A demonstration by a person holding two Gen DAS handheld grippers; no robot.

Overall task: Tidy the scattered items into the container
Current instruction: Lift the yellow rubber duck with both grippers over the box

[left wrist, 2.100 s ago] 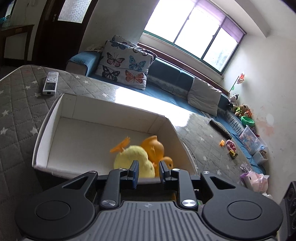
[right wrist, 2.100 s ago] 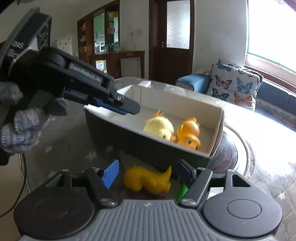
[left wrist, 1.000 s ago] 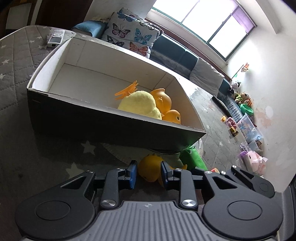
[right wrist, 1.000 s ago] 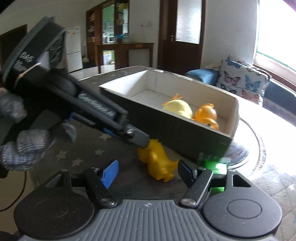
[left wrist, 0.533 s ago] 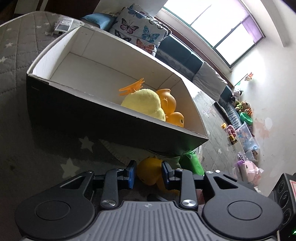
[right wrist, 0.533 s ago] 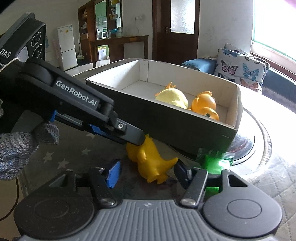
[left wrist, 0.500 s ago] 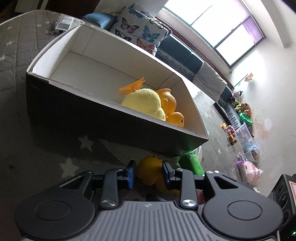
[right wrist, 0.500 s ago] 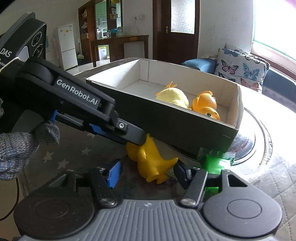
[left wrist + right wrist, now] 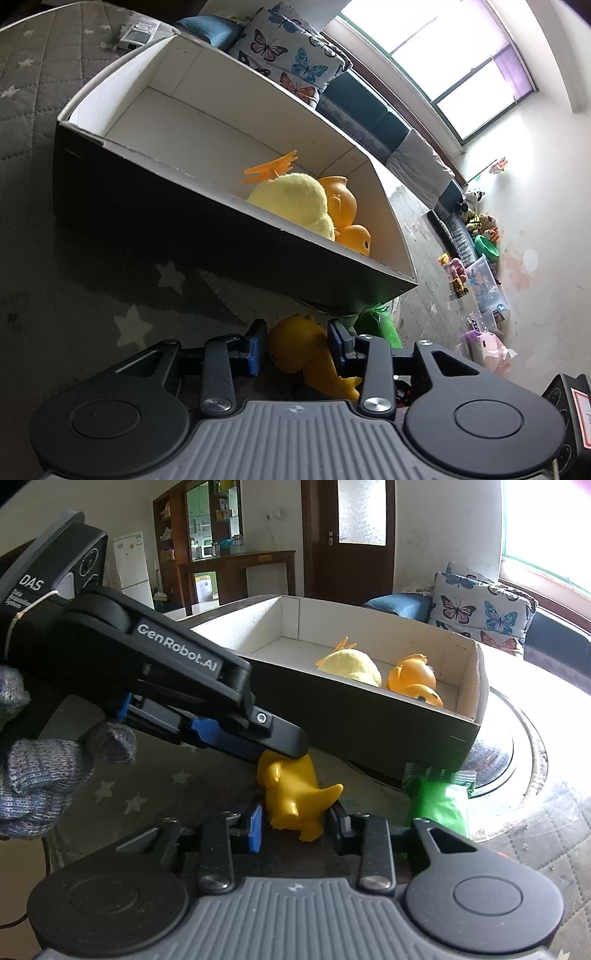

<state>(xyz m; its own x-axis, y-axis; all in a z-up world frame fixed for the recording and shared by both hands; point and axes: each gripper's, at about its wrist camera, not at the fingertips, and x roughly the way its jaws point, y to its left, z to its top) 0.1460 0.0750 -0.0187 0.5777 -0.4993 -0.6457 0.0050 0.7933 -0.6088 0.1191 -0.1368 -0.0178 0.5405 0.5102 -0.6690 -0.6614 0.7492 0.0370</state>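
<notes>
A yellow rubber toy (image 9: 295, 790) lies on the starred grey cloth just in front of the box (image 9: 369, 731). My right gripper (image 9: 295, 829) is shut on its body. My left gripper (image 9: 297, 343) is open, its fingers standing on either side of the toy's head (image 9: 295, 347); in the right wrist view its tip rests on top of the head. The white-lined box (image 9: 147, 229) holds a pale yellow plush (image 9: 291, 203) and orange rubber toys (image 9: 343, 206). A green packet (image 9: 436, 801) lies at the box's near right corner.
A gloved hand (image 9: 44, 771) holds the left gripper. A remote (image 9: 135, 35) lies on the cloth beyond the box. A round glass plate (image 9: 517, 760) sits under the box's right end. A butterfly cushion (image 9: 480, 609) and sofa stand behind.
The right gripper's fingers have closed from wide apart onto the yellow toy. The left gripper has dropped from above the box to the toy and its fingers have spread a little around the head.
</notes>
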